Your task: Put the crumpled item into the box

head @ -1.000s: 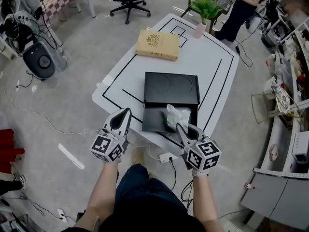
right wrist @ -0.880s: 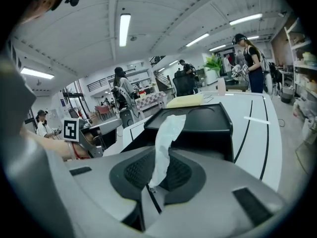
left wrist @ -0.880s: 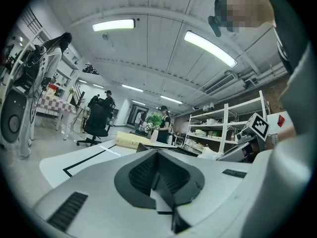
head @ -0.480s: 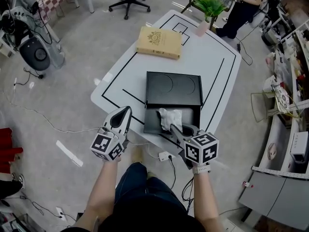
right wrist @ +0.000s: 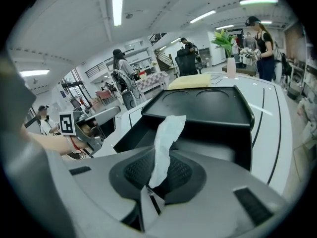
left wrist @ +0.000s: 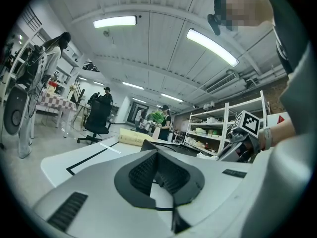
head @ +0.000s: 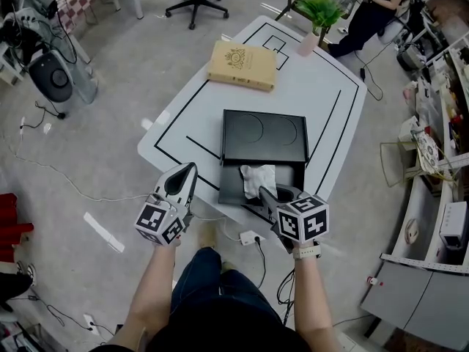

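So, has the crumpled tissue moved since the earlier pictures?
Yes. The crumpled tissue, between the right gripper's just-opening jaws, has moved left from the black box's right wall, lower into it.

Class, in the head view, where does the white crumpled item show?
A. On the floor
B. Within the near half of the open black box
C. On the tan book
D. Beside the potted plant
B: the crumpled item shows inside the outline of the black box, at its near half, well away from the tan book.
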A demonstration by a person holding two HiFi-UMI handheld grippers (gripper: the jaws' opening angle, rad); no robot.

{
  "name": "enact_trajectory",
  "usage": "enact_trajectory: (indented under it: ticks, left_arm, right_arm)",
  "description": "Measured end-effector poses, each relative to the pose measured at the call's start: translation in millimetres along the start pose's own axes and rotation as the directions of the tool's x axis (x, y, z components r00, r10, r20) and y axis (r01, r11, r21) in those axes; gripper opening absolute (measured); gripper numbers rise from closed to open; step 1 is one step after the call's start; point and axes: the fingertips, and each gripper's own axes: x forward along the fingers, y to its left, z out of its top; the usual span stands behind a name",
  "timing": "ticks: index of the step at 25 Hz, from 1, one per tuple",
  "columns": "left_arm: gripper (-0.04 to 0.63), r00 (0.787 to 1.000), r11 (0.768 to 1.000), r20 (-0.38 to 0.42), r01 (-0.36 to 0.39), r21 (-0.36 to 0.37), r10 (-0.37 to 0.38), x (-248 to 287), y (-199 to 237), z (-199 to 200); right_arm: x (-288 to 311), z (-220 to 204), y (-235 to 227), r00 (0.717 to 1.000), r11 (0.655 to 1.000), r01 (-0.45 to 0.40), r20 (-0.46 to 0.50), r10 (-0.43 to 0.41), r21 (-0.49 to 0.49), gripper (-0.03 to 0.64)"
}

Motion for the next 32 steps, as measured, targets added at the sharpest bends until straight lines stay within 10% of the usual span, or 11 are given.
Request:
enact_trajectory:
  ticks: [32]
  left_arm:
    - [0.002, 0.999, 0.999, -0.018, -0.032, -0.027, 0.032, -9, 2, -17]
  right_arm:
    - [-13, -1, -33, 0.984, 0.980, 0.179, 0.030, -0.177, -0.082, 0.179]
